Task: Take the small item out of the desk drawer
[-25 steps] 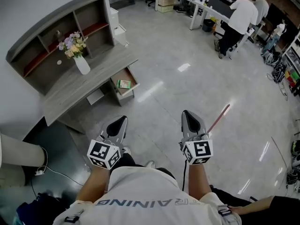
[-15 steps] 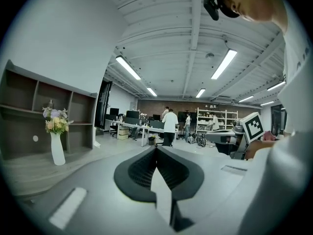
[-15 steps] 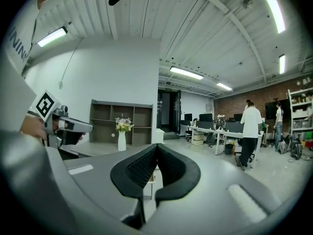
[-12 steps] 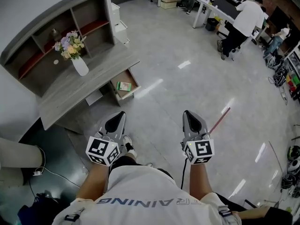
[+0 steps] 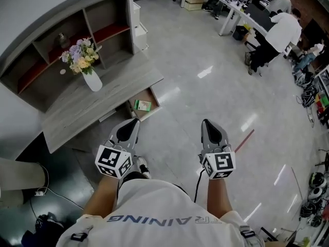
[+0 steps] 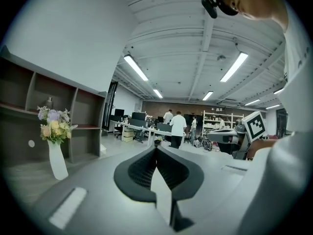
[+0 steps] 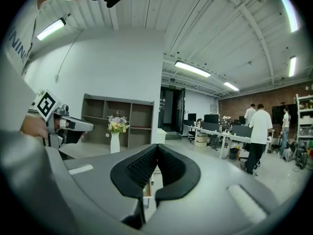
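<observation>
A grey wooden desk (image 5: pixel 82 107) with a shelf unit stands at the left of the head view. Its drawer (image 5: pixel 152 101) hangs open at the desk's right end, with a small green item (image 5: pixel 142 105) lying inside. My left gripper (image 5: pixel 129 127) is held just in front of the drawer, jaws shut and empty. My right gripper (image 5: pixel 209 128) hangs over bare floor to the right, also shut with nothing in it. In the left gripper view the left gripper (image 6: pixel 157 151) points into the room; the right gripper (image 7: pixel 156 151) points toward the desk.
A white vase of flowers (image 5: pixel 85 60) stands on the desk top. White office desks (image 5: pixel 231 9) and people in white coats (image 5: pixel 277 35) are at the far right. A red floor stripe (image 5: pixel 244 138) runs right of my right gripper. Glossy grey floor spreads between.
The person has walked closer to the desk: desk and open drawer have shifted right and nearer to the left gripper. Both grippers keep the same shut pose.
</observation>
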Tool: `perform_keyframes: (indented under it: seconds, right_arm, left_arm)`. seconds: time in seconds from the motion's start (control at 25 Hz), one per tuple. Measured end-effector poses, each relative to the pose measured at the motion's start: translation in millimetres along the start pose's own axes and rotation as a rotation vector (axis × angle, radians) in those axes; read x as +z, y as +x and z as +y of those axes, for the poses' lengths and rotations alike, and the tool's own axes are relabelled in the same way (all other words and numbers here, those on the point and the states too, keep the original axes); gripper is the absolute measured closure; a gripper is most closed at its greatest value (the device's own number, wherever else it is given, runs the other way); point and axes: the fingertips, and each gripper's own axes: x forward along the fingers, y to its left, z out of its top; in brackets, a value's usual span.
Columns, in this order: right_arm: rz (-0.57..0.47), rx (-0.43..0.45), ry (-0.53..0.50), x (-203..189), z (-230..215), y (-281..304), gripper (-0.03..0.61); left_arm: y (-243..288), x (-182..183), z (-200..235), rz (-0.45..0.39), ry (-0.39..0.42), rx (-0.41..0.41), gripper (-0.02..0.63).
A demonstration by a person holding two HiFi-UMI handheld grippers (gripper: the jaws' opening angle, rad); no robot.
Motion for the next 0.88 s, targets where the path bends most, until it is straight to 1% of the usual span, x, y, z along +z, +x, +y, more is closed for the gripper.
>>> perform_keyframes:
  seconds: [0.28,0.52,0.72,0.88]
  right_arm:
    - [0.051,0.072,-0.058,5,30,77,0.563]
    - [0.077,0.15,-0.067,2,47,132,0.563]
    - [0.064,0.251,-0.076,5,46,181,0.563]
    - [0.059,0.35,-0.077,1,33,221,0.563]
  left_arm:
    - [19,-3,74,0.013,-0.064,0.041,0.621]
    - [27,-2,122,0.017,-0.079,0.109,0.621]
    - [37,-2,147,0.017,-0.081,0.21,0.621]
    - [56,-3,155,0.018,-0.085,0.316,0.621]
